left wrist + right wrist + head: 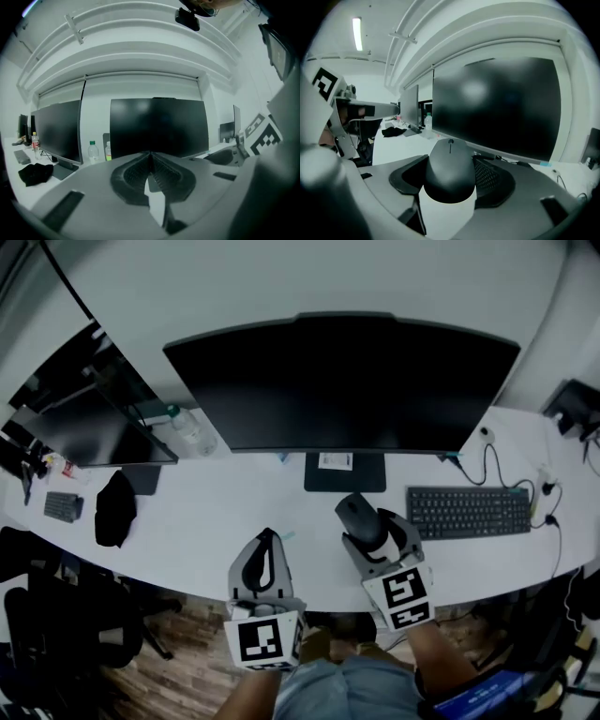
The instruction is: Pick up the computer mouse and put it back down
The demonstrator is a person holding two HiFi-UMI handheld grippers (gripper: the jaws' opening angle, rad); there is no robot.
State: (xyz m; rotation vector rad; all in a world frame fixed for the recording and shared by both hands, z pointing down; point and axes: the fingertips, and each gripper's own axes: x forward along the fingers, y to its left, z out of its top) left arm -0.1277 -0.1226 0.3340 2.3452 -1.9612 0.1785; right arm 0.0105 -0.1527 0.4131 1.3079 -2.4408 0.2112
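The dark grey computer mouse (450,168) sits clamped between the jaws of my right gripper (451,176), lifted above the white desk (225,521). In the head view the mouse (358,515) pokes out of the right gripper (370,531) in front of the big monitor (342,381). My left gripper (265,559) hovers over the desk's front edge to the left of it. Its jaws meet at the tips with nothing between them, as the left gripper (150,164) view shows.
A black keyboard (469,511) lies to the right with cables behind it. To the left are a second monitor (84,423), a water bottle (190,430), a black cloth (115,507) and a small keypad (63,506). Office chairs stand below the desk's left edge.
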